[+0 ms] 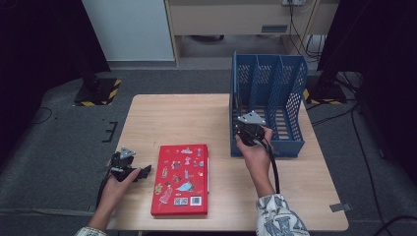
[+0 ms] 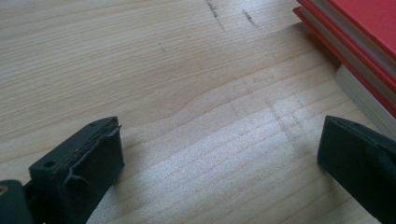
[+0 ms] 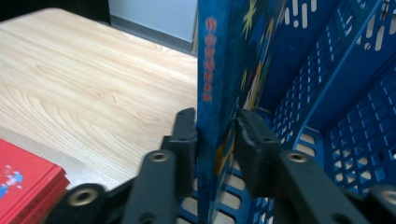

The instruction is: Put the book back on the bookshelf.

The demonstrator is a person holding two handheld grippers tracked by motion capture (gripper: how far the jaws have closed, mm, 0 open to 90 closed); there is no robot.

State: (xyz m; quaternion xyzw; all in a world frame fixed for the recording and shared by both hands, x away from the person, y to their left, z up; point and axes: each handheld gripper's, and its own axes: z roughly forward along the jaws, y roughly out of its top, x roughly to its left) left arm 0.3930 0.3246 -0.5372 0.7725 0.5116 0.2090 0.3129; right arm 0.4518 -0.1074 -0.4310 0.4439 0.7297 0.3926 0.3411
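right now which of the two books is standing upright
The blue book, on end in the blue file rack between the right gripper jaws; the red book lies flat.

I work at a pale wooden table point(image 1: 177, 118) that stands on grey carpet point(image 1: 59, 147). Beyond it a white panel point(image 1: 130, 29) meets a light wood cabinet point(image 1: 236, 19), with cables point(image 1: 300, 34) hanging at the right. Dark curtains close in on both sides, and a black stand base with yellow-and-black hazard stripes point(image 1: 98, 92) sits on the carpet to my left.
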